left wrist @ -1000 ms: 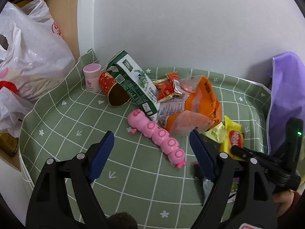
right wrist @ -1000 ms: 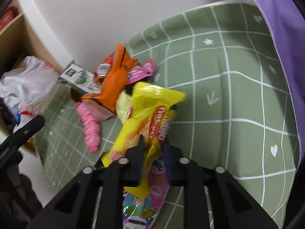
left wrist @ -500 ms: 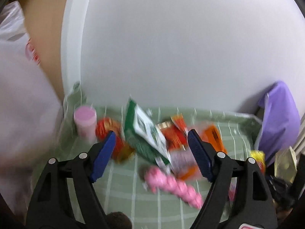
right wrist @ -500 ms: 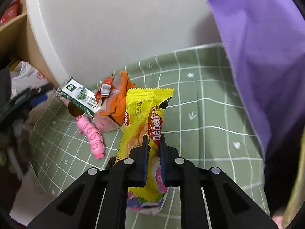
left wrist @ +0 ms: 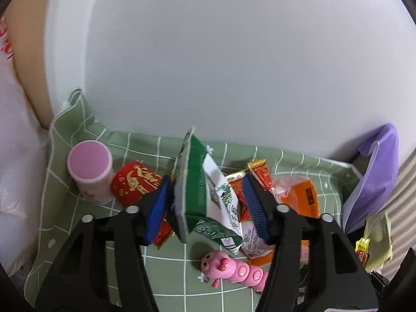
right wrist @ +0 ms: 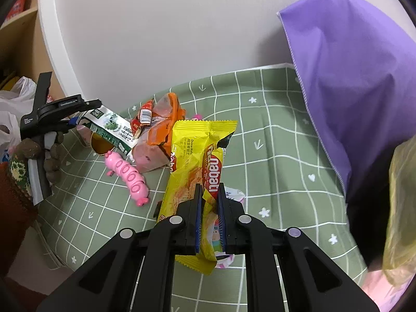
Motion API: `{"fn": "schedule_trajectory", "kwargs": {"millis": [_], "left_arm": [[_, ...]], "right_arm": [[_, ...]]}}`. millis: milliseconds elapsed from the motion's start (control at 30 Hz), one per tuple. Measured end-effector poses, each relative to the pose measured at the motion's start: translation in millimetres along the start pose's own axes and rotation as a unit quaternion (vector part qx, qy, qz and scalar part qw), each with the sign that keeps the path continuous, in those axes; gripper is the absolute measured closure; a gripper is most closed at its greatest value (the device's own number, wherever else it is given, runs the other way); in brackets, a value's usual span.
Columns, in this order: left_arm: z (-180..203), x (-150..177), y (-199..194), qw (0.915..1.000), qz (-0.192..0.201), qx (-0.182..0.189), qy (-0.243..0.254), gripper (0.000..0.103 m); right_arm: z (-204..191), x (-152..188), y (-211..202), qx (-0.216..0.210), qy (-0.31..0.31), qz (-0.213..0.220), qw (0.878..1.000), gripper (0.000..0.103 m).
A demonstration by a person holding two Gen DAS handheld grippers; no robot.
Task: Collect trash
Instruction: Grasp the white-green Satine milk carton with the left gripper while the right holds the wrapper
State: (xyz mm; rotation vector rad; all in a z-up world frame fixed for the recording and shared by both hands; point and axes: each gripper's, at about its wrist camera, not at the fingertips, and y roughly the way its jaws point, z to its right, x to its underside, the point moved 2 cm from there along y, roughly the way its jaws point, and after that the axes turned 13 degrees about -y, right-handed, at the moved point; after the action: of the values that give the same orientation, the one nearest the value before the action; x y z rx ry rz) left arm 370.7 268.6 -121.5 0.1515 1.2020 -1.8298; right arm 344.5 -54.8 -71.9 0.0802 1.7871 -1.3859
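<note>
Left gripper [left wrist: 205, 205] fingers, just closing, straddle the green carton [left wrist: 205, 195]; squeeze its flat sides squarely. Right gripper [right wrist: 209, 218] stays clamped on the yellow wrapper [right wrist: 200, 166].

The left gripper [left wrist: 205, 202] has moved forward from the open cloth to the green carton [left wrist: 208, 195], and its jaws have just been closing around it. The right gripper [right wrist: 209, 209] has lifted the yellow wafer packet [right wrist: 200, 161] clear of the bench.

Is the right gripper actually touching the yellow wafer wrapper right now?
Touching. The right wrist view shows the right gripper with both blue pads pressed onto the yellow wafer wrapper, pinching it.
</note>
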Motion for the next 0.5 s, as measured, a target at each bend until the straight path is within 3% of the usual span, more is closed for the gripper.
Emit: {"fn": "schedule_trajectory", "kwargs": {"millis": [100, 367, 500], "left_arm": [[8, 4, 1, 0.9997, -0.011, -0.006, 0.019, 0.071], [31, 29, -42, 0.9962, 0.013, -0.015, 0.084, 0.072], [53, 35, -78, 0.9933, 0.038, 0.002, 0.109, 0.072]], "right_arm": [[0, 2, 0, -0.004, 0.002, 0.005, 1.0, 0.091], [11, 5, -5, -0.008, 0.013, 0.018, 1.0, 0.091], [17, 1, -16, 0.0, 0.008, 0.032, 0.999, 0.091]]}}
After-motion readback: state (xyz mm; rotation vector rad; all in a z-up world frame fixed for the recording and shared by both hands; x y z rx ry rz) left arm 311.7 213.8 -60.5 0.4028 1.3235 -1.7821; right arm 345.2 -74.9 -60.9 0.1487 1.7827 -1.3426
